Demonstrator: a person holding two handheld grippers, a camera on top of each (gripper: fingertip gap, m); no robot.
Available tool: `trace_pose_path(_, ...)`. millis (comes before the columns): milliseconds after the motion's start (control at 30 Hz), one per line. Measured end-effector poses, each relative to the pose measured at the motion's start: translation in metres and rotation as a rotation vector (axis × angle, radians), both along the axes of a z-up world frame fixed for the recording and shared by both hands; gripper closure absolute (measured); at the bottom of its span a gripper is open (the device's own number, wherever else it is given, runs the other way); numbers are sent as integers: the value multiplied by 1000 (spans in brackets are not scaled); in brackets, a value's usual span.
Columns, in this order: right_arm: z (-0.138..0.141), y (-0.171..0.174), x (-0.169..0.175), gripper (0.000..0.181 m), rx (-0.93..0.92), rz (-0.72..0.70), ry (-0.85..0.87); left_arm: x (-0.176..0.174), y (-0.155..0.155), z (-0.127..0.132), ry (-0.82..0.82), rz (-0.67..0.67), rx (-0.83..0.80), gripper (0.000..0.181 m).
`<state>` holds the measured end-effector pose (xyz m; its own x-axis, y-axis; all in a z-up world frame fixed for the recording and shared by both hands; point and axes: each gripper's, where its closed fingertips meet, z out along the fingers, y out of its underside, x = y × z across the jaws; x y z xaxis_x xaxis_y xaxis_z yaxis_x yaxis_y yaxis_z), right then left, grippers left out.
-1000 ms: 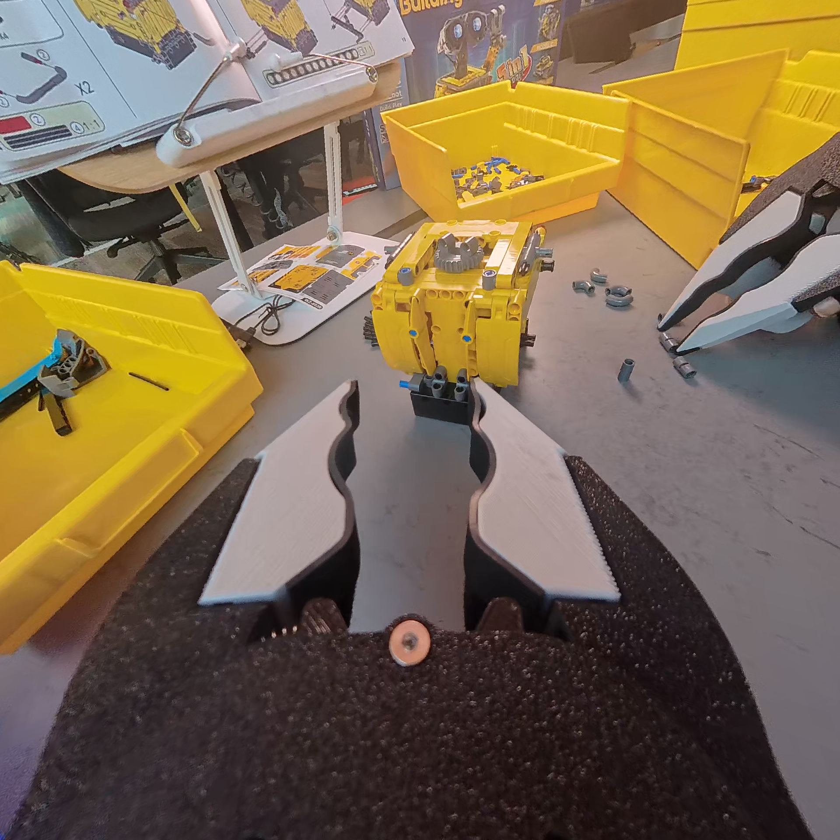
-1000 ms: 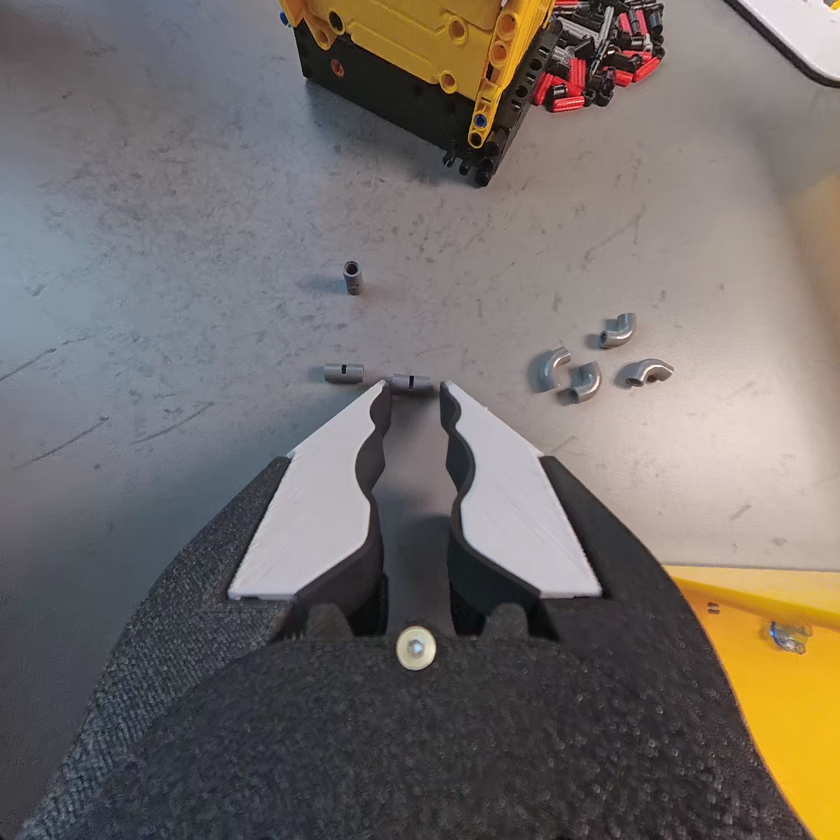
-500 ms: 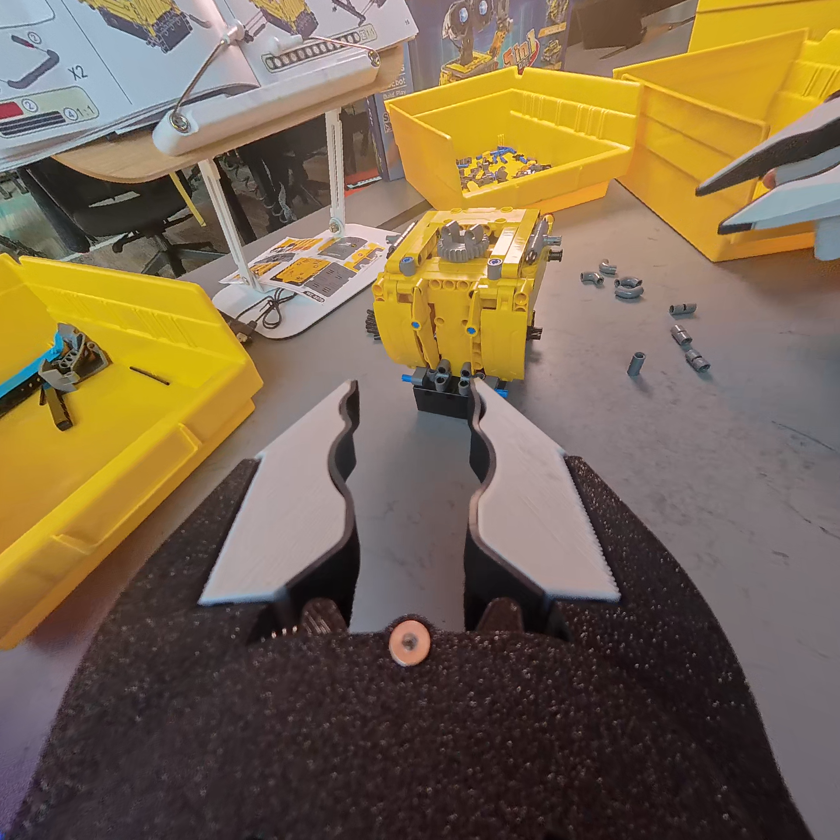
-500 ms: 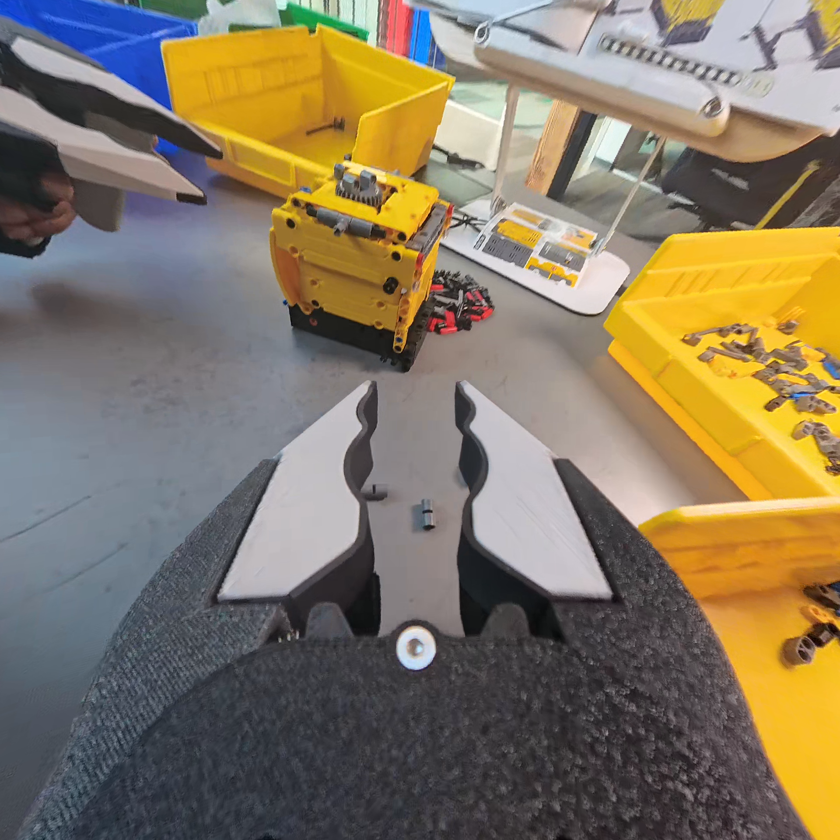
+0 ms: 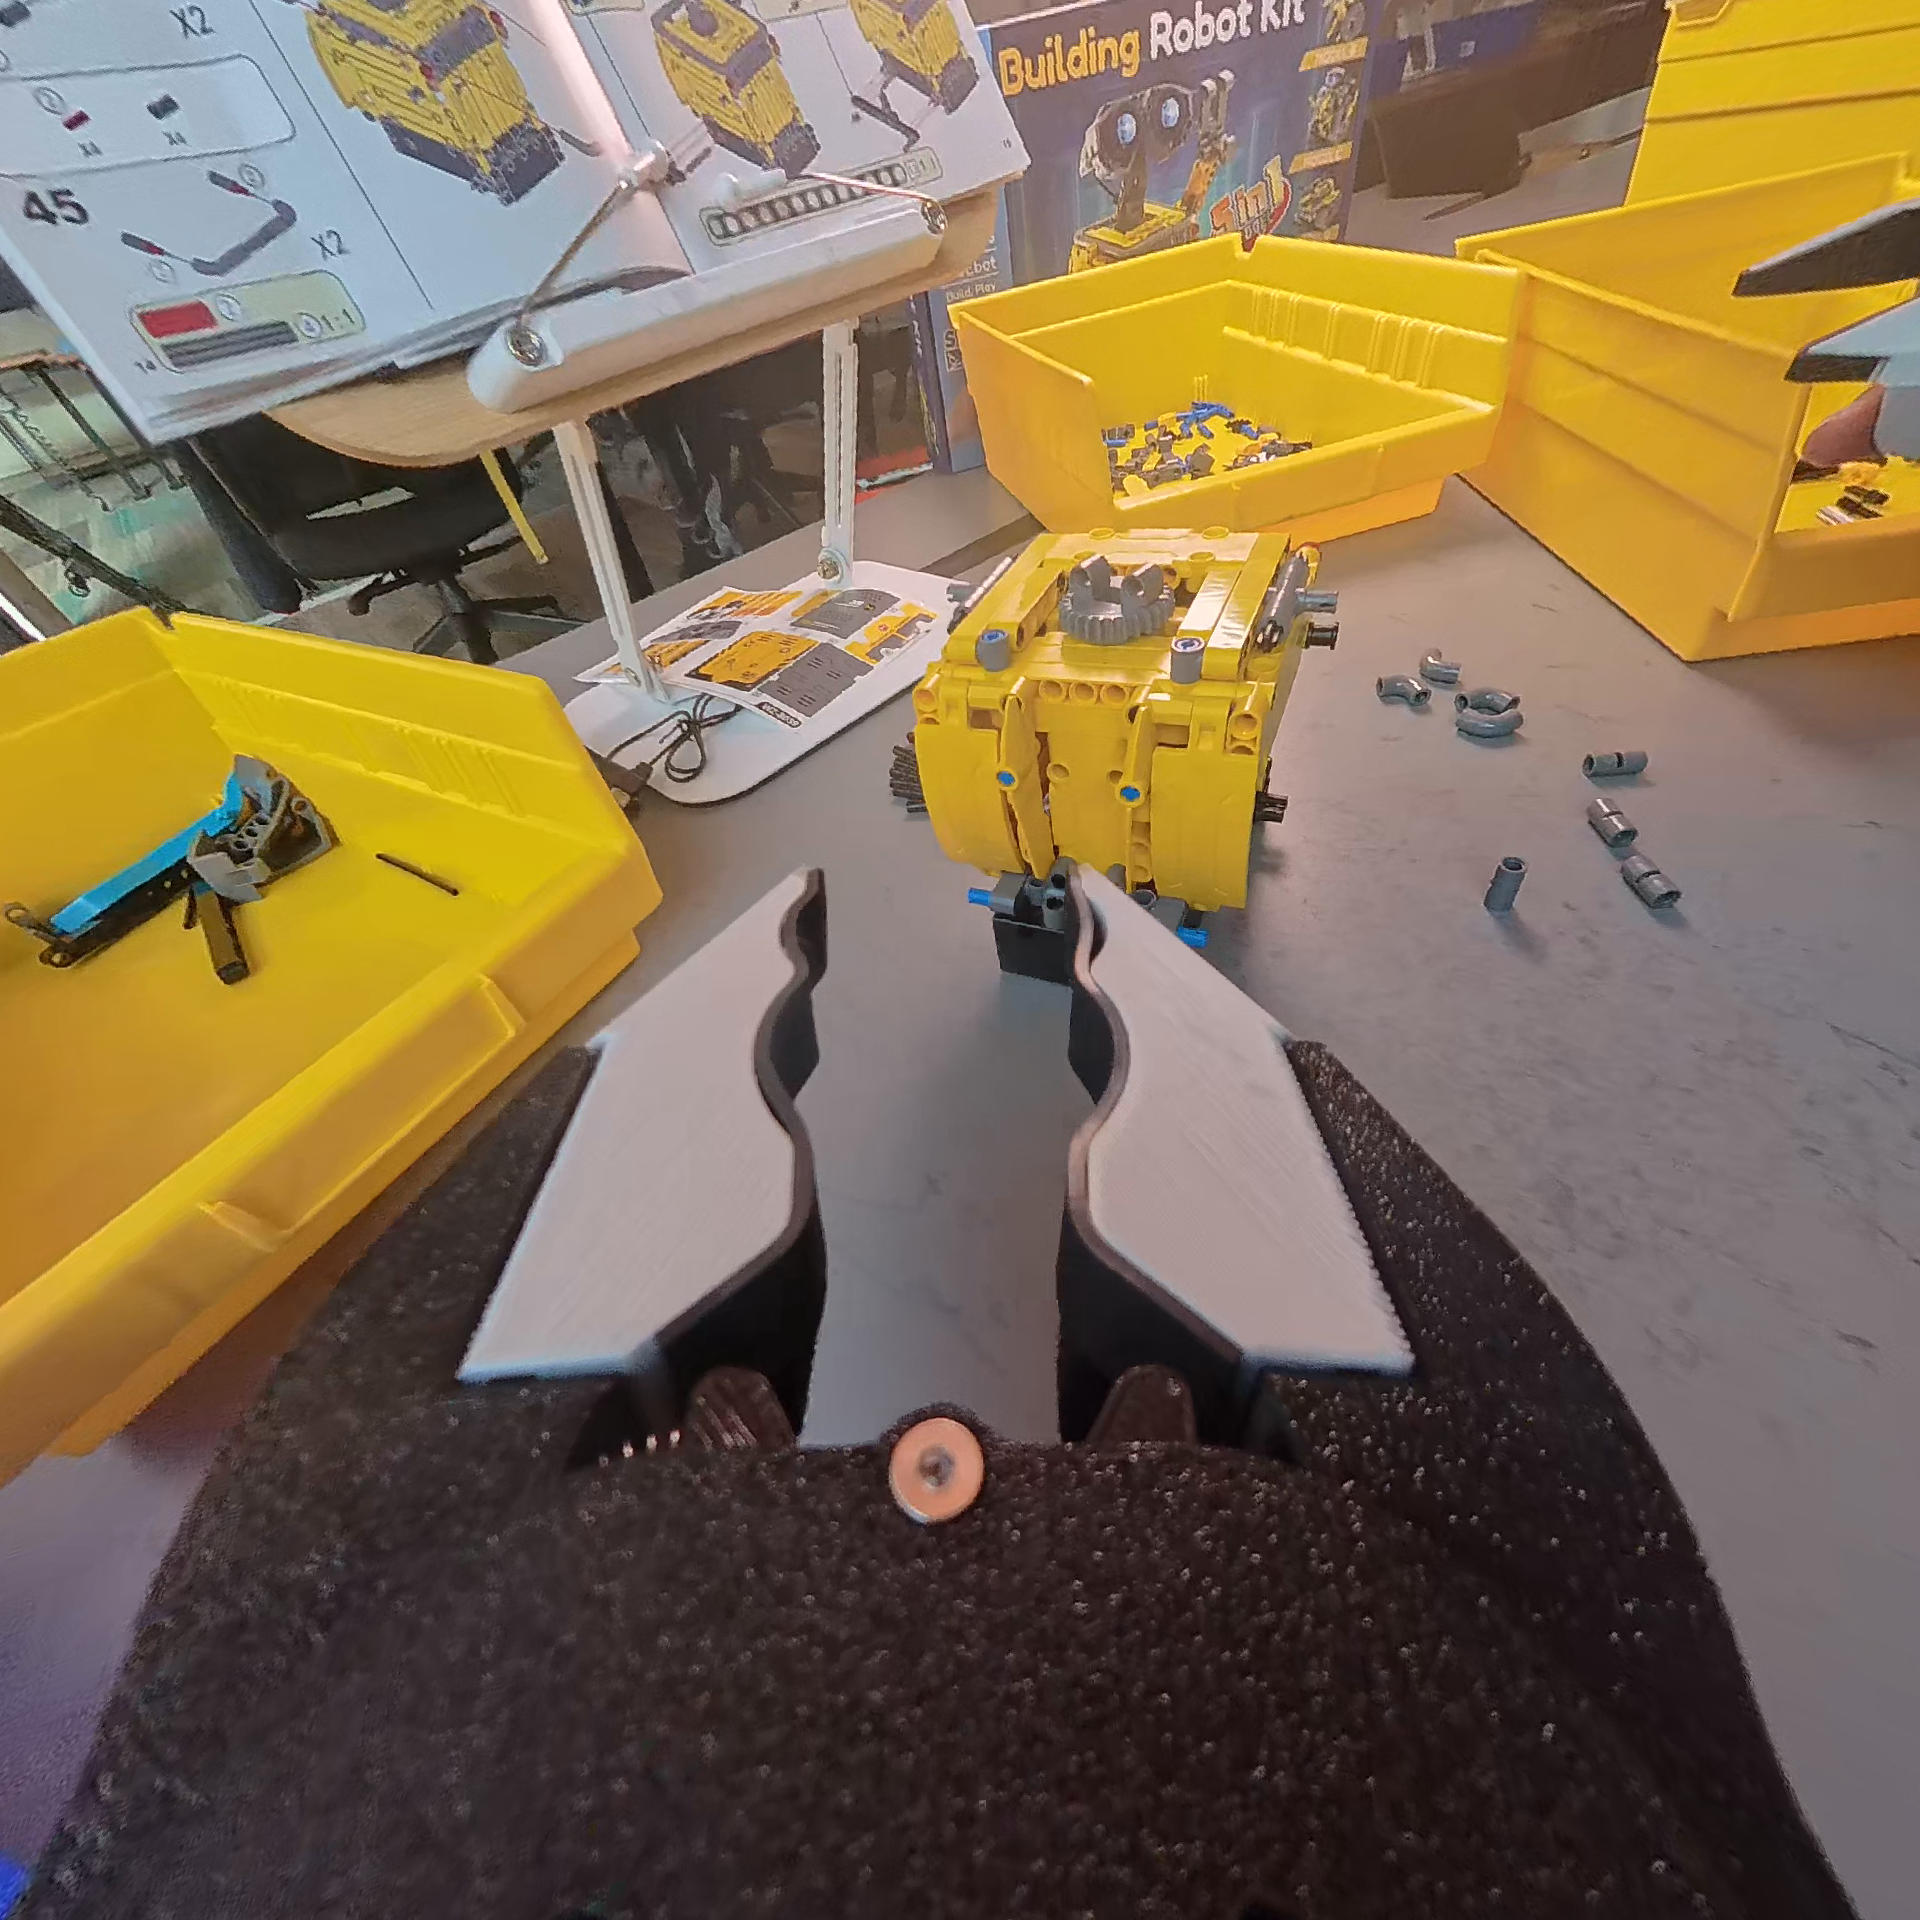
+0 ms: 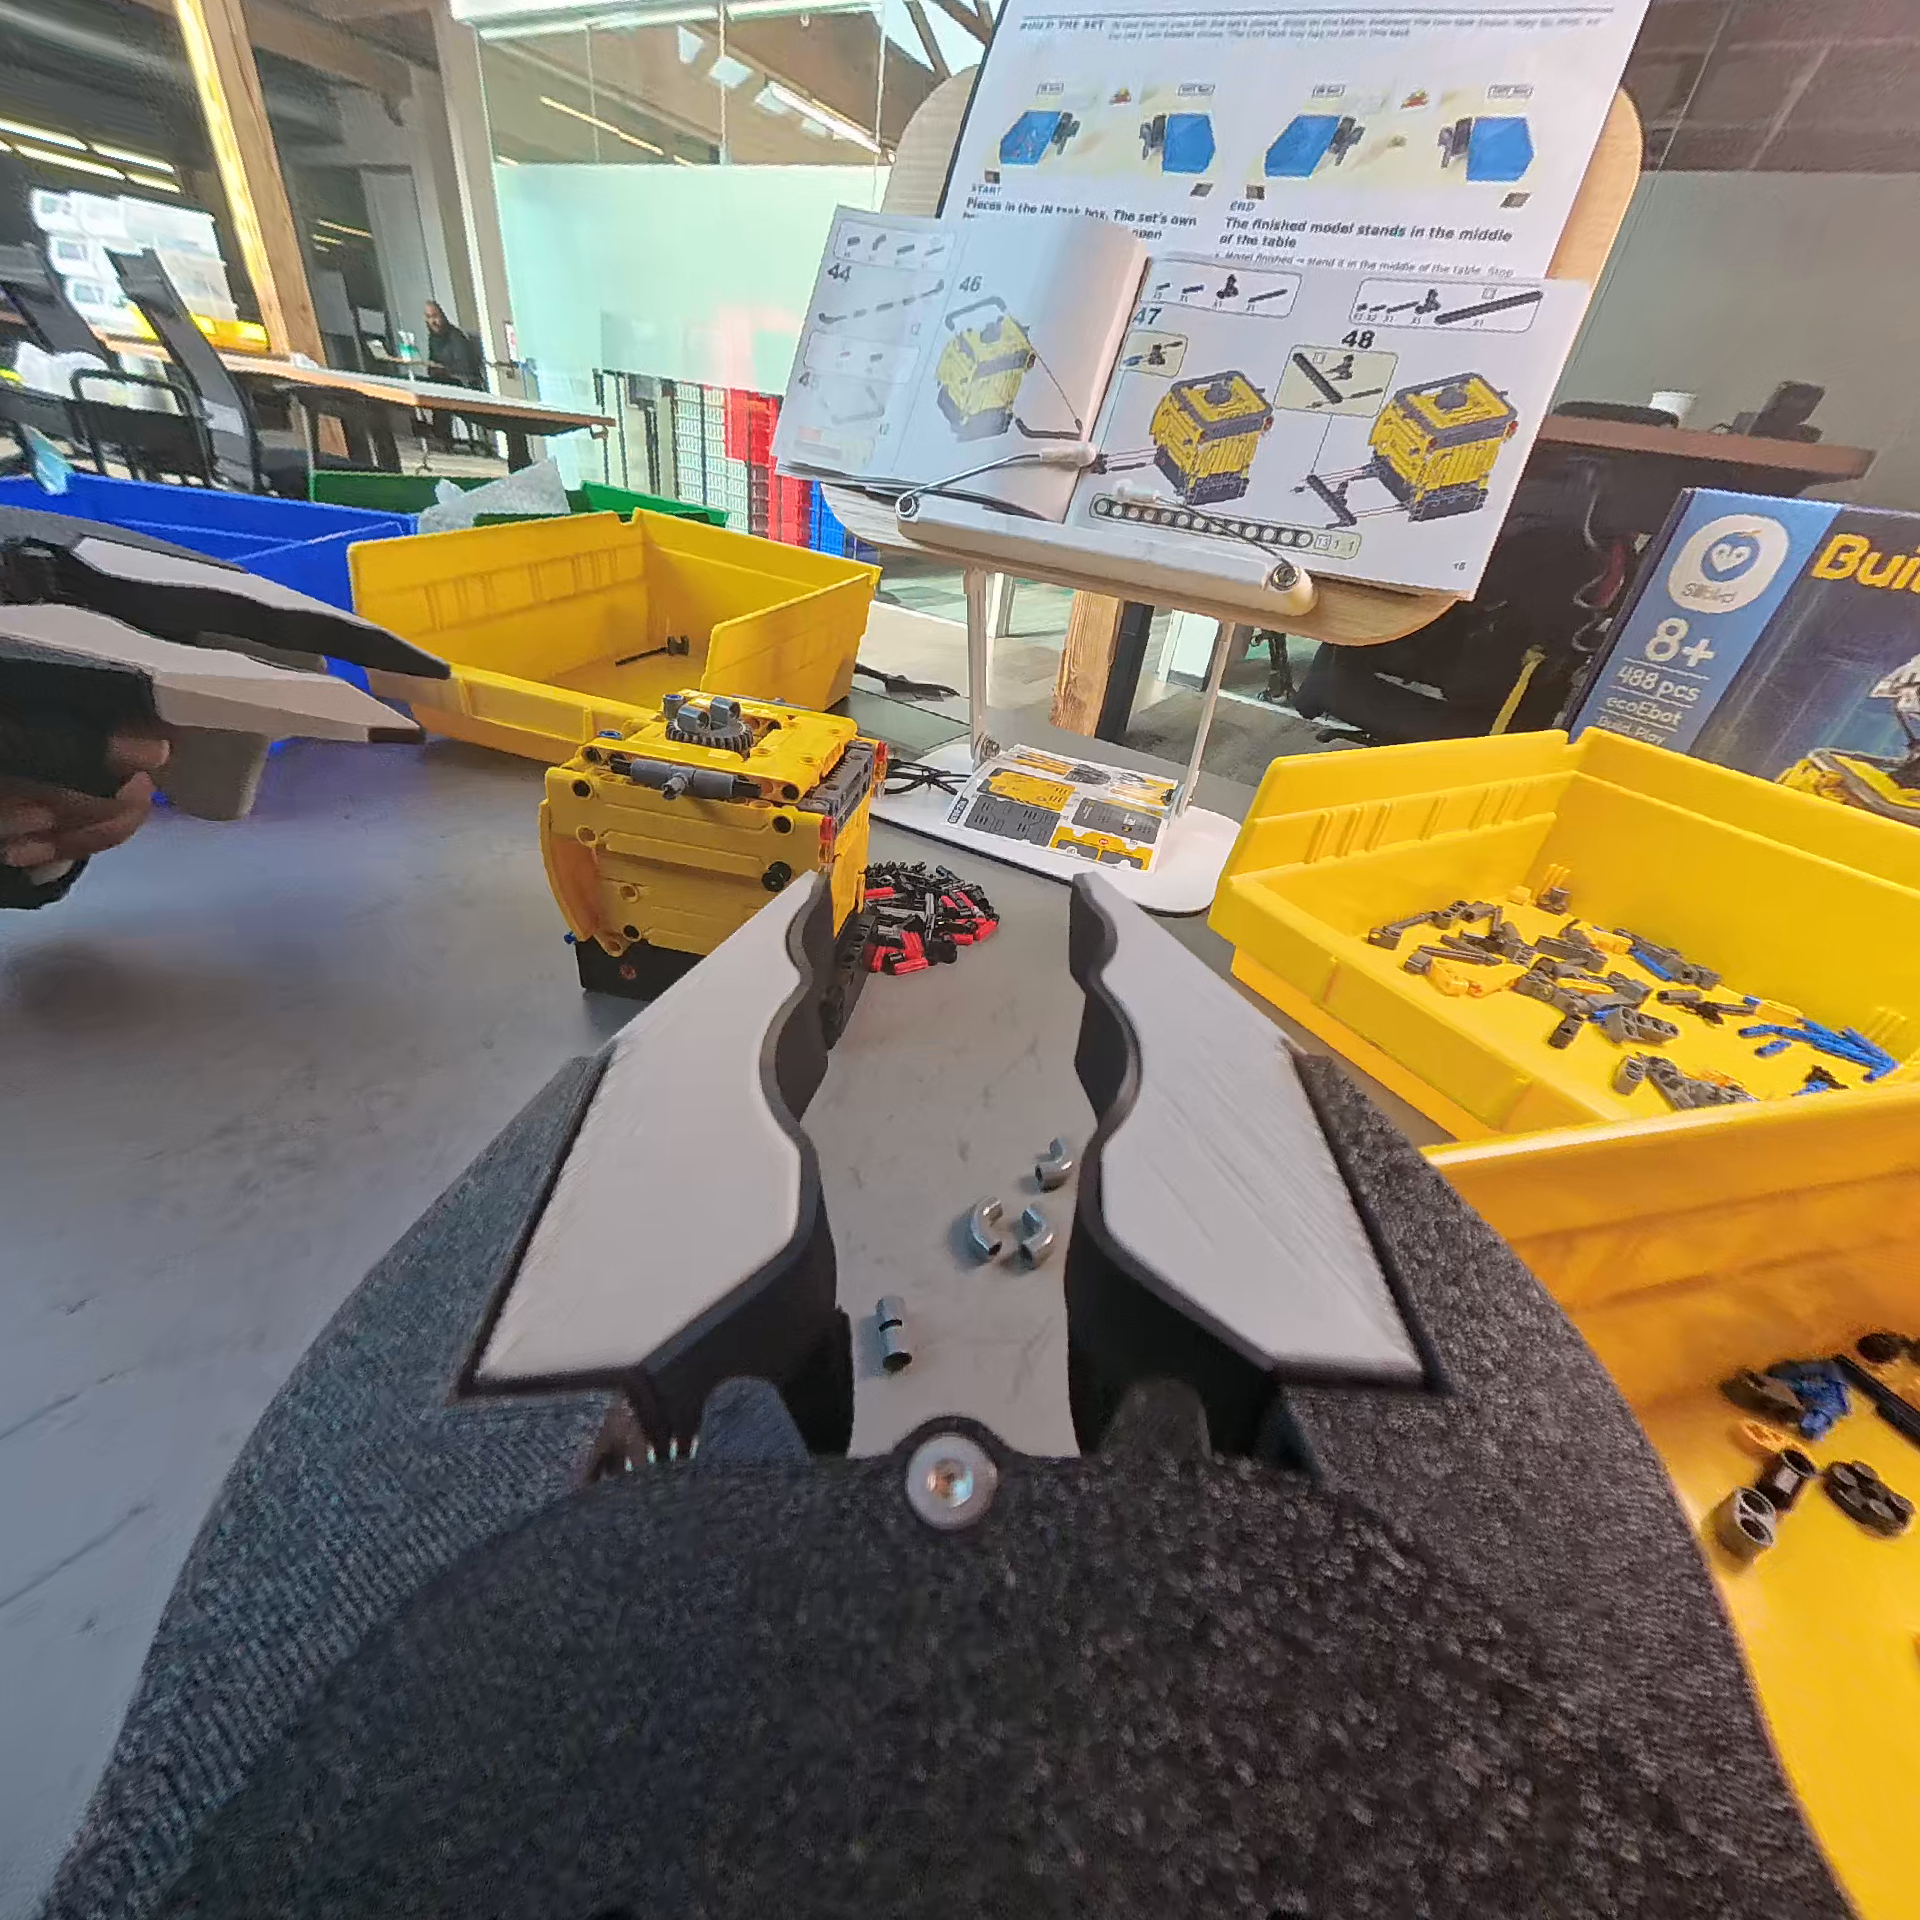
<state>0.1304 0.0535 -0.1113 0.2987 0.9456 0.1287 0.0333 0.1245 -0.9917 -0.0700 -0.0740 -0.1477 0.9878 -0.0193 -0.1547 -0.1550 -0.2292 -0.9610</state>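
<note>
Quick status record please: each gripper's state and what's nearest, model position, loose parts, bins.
left gripper: open, empty, tips just short of the yellow brick model
right gripper: open, empty, raised over the grey elbow pieces
model: upright on the grey table
grey sleeves: scattered right of model
yellow bins: hold parts

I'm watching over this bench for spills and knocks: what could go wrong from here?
1. The open left gripper has a fingertip right at the yellow brick model; a nudge might shift it.
2. The small grey sleeves and elbows lie loose on the table below the open right gripper and could roll if brushed.
3. The pile of red and black pins beside the model could scatter.
</note>
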Motion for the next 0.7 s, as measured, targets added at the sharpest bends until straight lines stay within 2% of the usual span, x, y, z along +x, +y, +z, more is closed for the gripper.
trace_pose_path(200, 5, 5, 0, 137, 2, -9, 45, -12, -8, 25, -16, 56, 118, 142)
trace_pose_path(367, 14, 4, 3, 139, 61, -31, 70, -16, -10, 31, -53, 61, 146, 142)
trace_pose_path(500, 48, 14, 24, 144, 126, -108, 87, -16, -9, 28, -82, 55, 135, 142)
trace_pose_path(700, 106, 84, 94, 155, 255, -384, -69, -9, -8, 28, -126, 25, 136, 142)
